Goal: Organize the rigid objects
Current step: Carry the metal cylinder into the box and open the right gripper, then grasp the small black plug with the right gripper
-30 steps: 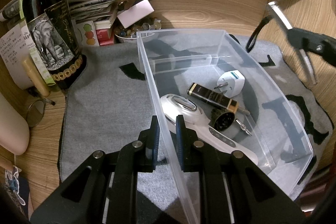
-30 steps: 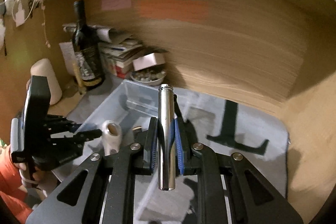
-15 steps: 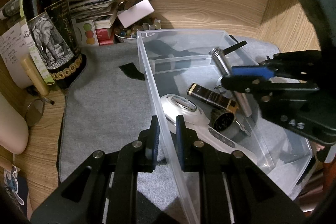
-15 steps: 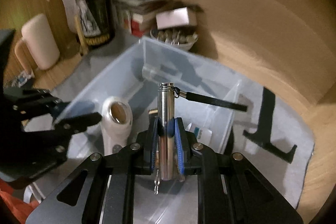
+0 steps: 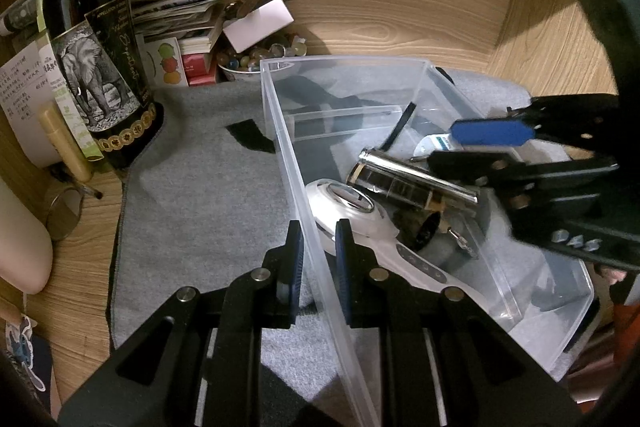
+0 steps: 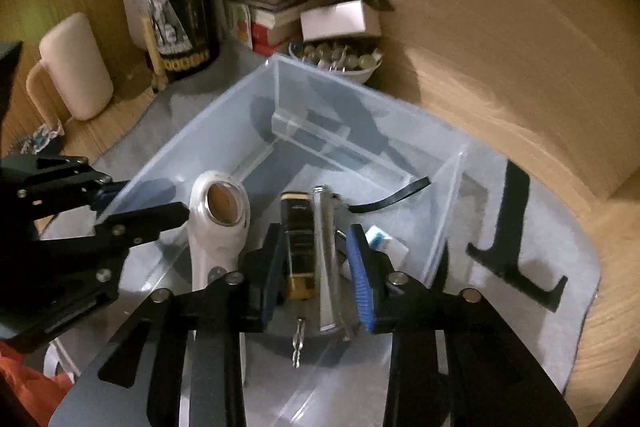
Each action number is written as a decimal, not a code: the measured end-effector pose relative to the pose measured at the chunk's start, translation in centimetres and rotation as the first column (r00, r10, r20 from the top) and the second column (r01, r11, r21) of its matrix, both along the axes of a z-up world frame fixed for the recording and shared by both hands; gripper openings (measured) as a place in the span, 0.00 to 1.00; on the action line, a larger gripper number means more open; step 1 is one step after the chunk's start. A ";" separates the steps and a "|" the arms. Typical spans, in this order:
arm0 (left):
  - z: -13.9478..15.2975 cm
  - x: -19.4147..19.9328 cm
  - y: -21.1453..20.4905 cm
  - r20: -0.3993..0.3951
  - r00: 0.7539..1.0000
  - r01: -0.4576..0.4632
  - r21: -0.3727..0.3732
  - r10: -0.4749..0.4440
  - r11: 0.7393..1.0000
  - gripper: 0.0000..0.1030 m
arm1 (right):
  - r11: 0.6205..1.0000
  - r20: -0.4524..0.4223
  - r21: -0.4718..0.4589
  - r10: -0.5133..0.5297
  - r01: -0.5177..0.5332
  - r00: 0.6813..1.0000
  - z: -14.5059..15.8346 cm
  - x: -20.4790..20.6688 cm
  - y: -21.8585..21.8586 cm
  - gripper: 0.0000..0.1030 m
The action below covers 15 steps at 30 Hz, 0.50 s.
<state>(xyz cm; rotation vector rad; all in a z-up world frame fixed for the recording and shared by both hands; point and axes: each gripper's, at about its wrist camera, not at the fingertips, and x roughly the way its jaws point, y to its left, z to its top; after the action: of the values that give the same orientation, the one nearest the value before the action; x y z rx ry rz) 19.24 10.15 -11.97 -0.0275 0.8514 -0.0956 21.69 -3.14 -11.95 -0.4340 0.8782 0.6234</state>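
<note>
A clear plastic bin (image 5: 280, 131) (image 6: 280, 91) stands on a grey mat. My left gripper (image 5: 318, 255) is shut on the bin's near wall. My right gripper (image 6: 316, 263) is open inside the bin, its pads either side of a silver metal cylinder (image 6: 326, 247) (image 5: 416, 179) with a black strap (image 6: 396, 197). The cylinder lies loose on a black-and-gold bar (image 6: 298, 247). A white handheld device (image 6: 218, 227) (image 5: 360, 223) lies beside them, and a white plug adapter (image 6: 384, 241) shows at the right.
A dark wine bottle (image 5: 100, 67) stands at the back left on the mat (image 5: 200, 207). Books and papers (image 5: 180, 15) and a bowl of marbles (image 5: 260, 57) sit behind the bin. A beige rounded object (image 6: 76, 67) is at the left, wooden walls behind and right.
My right gripper came down into the bin with the silver cylinder, then opened and let it go onto the black-and-gold bar. My left gripper stayed clamped on the bin wall.
</note>
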 end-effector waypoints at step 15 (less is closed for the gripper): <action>0.1 0.1 0.0 -0.002 1.000 0.002 0.008 -0.002 1.000 0.16 | 0.979 0.132 0.084 -0.196 0.186 0.972 4.2 -2.7 -8.6 0.55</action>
<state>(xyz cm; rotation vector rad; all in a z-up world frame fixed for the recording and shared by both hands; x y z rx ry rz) 19.34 10.19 -11.89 -0.0186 0.8534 -0.0944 19.03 -11.75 -7.73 -0.3201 0.7516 0.4396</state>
